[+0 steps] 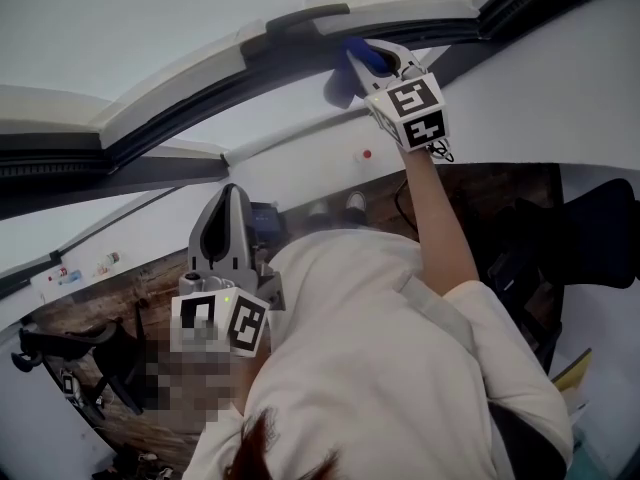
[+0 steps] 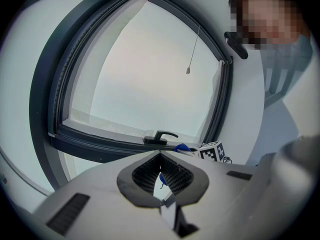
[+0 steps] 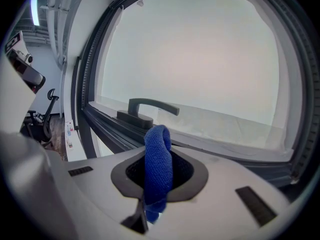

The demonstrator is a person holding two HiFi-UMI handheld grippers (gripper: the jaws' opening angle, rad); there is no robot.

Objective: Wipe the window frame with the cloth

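**Cloth (image 3: 158, 169) up at frame (image 3: 115, 129), beside handle (image 3: 145, 109)**

Clamped mid-fold in right gripper (image 3: 159, 184), loop standing past the tips, possibly touching the rail. Soft, light, limp, so best gripped at the fold with the loop left free for wiping. Left gripper (image 2: 161, 181) tips together, empty, well below.

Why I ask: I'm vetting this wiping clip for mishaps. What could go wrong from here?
1. The blue cloth is pinched as a narrow fold in the right gripper, with only a small loop sticking out. The hard fingers might scrape the window frame instead of wiping it.
2. The window handle stands just beyond the cloth. A sweep along the frame could catch on it and tug the cloth loose.
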